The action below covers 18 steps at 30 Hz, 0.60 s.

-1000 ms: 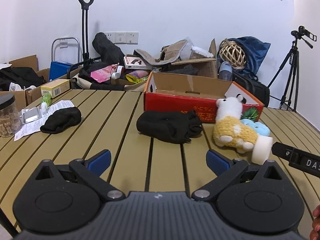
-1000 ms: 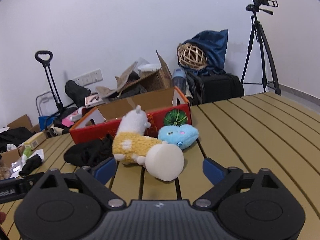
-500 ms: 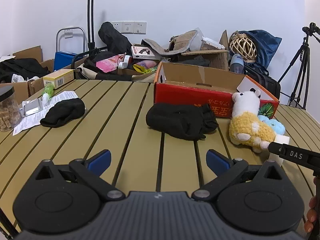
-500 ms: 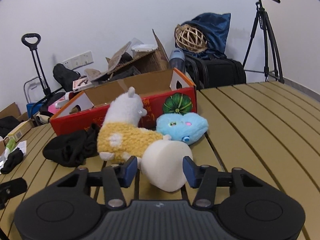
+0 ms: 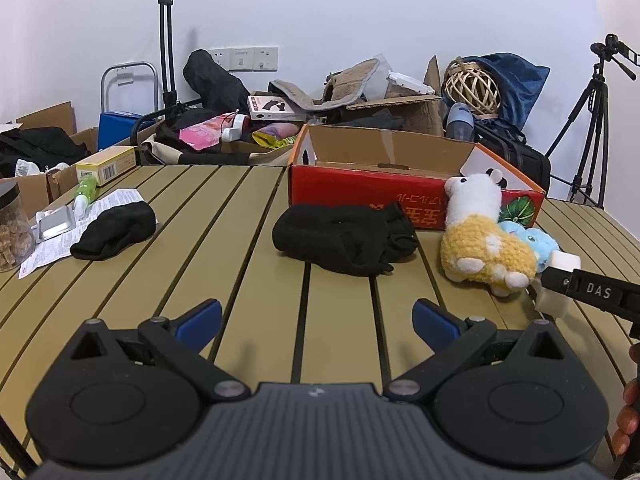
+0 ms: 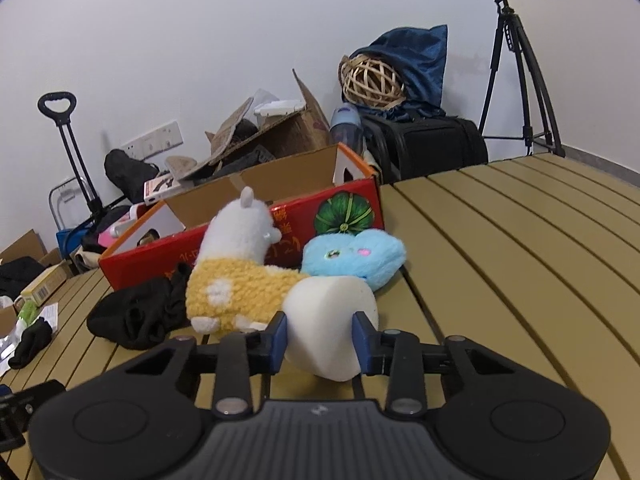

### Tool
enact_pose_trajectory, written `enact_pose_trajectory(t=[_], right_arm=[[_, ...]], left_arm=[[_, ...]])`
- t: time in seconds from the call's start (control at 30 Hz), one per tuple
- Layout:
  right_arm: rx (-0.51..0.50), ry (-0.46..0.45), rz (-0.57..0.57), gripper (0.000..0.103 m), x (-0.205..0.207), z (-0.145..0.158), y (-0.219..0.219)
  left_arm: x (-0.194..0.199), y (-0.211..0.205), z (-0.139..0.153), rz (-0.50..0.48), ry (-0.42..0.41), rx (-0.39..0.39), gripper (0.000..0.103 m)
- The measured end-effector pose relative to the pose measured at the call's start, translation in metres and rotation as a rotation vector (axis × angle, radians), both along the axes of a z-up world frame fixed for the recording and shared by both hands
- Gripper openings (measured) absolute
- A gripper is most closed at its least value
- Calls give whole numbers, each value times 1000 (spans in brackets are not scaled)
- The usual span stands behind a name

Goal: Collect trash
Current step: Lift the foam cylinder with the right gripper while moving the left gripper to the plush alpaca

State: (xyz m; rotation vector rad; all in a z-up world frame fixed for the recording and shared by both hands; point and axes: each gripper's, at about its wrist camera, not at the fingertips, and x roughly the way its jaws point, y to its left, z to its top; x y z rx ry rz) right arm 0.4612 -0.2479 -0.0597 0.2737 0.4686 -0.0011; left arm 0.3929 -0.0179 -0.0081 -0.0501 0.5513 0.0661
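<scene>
My right gripper is shut on a white foam cylinder that lies on the slatted table beside a yellow-and-white plush llama. The cylinder also shows in the left wrist view, partly behind the right gripper's black finger. My left gripper is open and empty, low over the table, short of a black cloth bundle. An open red cardboard box stands behind the toys.
A blue plush lies against the red box. A second black cloth, a printed leaflet, a blister pack and a jar sit at the left. Cluttered boxes, bags and a tripod stand behind the table.
My right gripper moved forward and closed its fingers on the white foam cylinder. My left gripper drifted slightly, staying open.
</scene>
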Motion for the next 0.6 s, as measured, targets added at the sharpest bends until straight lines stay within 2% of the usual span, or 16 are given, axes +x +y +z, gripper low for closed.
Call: enact_pose_trajectory(t=[0.23,0.6], right_arm=[[5,-21,-27,33,-15,5,-10],[-7,-54,-109,33,-61,9,-45]], left_arm=[[0,-5,1,-13,-4,-9,103],[-8,-27,6,-59,-32,-8,103]])
